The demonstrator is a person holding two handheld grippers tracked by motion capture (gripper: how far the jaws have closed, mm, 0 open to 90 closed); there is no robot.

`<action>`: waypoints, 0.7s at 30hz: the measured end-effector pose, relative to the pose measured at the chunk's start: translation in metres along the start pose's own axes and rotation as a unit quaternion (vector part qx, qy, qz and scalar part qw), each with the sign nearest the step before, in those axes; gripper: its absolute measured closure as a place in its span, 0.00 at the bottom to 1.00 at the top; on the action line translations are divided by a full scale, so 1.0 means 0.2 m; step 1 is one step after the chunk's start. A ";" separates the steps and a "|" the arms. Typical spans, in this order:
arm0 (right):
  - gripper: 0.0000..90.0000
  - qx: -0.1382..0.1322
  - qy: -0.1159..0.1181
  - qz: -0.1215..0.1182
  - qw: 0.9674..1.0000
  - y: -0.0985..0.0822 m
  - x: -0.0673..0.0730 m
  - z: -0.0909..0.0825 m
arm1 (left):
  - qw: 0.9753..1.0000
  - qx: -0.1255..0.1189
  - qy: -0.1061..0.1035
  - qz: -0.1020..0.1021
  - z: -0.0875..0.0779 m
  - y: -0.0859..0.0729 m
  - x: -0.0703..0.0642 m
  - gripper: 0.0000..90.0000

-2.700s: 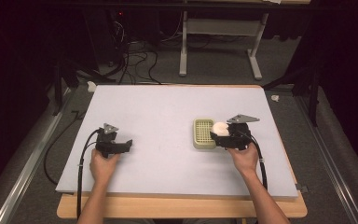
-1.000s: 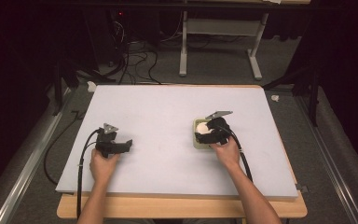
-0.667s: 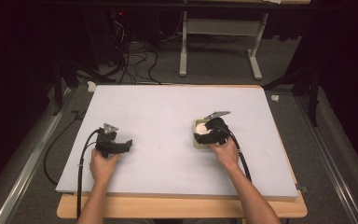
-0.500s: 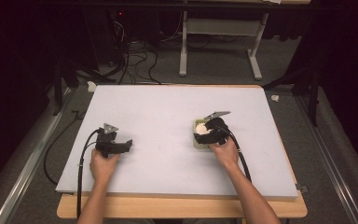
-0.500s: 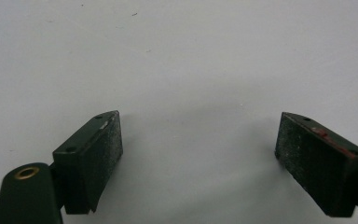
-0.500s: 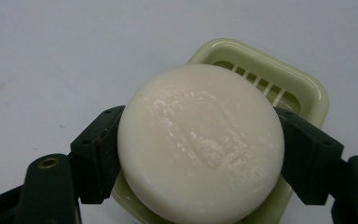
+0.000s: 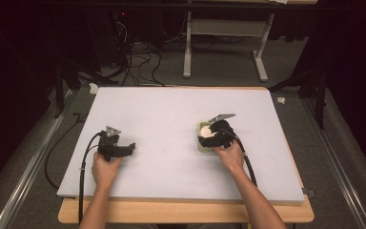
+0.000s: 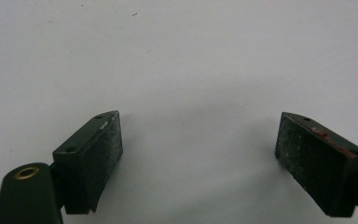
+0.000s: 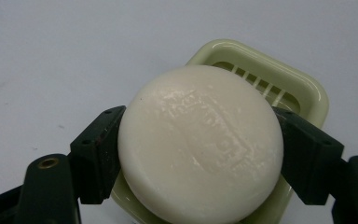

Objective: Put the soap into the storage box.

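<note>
The right gripper (image 7: 211, 135) pinched a round white soap bar (image 9: 200, 144) between its two pads, holding it over a pale green slatted soap dish (image 9: 303, 84) that sat on the white table (image 7: 171, 114), right of centre. At about nine o'clock from the dish, well apart, the left gripper (image 7: 128, 148) rested with its jaws spread wide over bare tabletop, nothing between them.

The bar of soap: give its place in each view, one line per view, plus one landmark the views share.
High view: the soap sits right of centre on the table, at the right gripper.
Left gripper view: not in it.
Right gripper view: the soap is central, clamped between the jaws.
Shared landmark: the pale green soap dish beneath it.
</note>
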State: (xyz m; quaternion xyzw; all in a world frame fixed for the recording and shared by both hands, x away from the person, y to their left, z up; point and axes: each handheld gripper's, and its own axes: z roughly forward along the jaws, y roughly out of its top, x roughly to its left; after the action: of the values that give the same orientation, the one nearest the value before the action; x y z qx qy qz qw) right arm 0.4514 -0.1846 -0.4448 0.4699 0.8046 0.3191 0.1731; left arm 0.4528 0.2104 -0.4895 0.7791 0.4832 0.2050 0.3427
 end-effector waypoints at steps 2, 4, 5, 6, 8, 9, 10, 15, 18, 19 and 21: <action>0.26 0.000 -0.001 -0.001 1.000 0.00 0.00 0.00 | 1.000 0.000 0.000 0.000 0.00 0.00 0.00 0.17; 0.25 -0.014 -0.003 0.005 1.000 0.00 -0.01 -0.02 | 1.000 0.000 0.000 0.000 0.00 0.00 0.00 0.17; 0.25 -0.014 -0.003 0.005 1.000 0.00 -0.01 -0.02 | 1.000 0.000 0.000 0.000 0.00 0.00 0.00 0.17; 0.25 -0.019 -0.001 0.009 1.000 0.01 -0.02 -0.03 | 1.000 0.000 0.000 0.000 0.00 0.00 0.00 0.17; 0.25 -0.025 0.000 0.008 1.000 0.01 -0.02 -0.05 | 1.000 0.000 0.000 0.000 0.00 0.00 0.00 0.17; 0.25 -0.025 0.000 0.007 1.000 0.01 -0.02 -0.05 | 1.000 0.000 0.000 0.000 0.00 0.00 0.00 0.17; 0.25 -0.025 0.000 0.007 1.000 0.01 -0.02 -0.05 | 1.000 0.000 0.000 0.000 0.00 0.00 0.00 0.17; 0.25 -0.029 -0.002 0.008 1.000 0.01 -0.02 -0.06 | 1.000 0.000 0.000 0.000 0.00 0.00 0.00 0.17; 0.26 -0.039 -0.002 0.009 0.999 0.01 -0.02 -0.09 | 1.000 0.000 0.000 0.000 0.00 0.00 0.00 0.17; 0.26 -0.039 -0.002 0.009 0.999 0.01 -0.02 -0.09 | 1.000 0.000 0.000 0.000 0.00 0.00 0.00 0.17; 0.26 -0.045 -0.003 0.010 0.999 0.01 -0.03 -0.10 | 1.000 0.000 0.000 0.000 0.00 0.00 0.00 0.17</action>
State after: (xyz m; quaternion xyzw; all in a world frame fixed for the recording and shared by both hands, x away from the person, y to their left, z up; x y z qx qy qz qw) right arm 0.4432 -0.1958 -0.4282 0.4704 0.7841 0.3556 0.1935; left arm 0.4528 0.2105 -0.4895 0.7791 0.4832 0.2050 0.3429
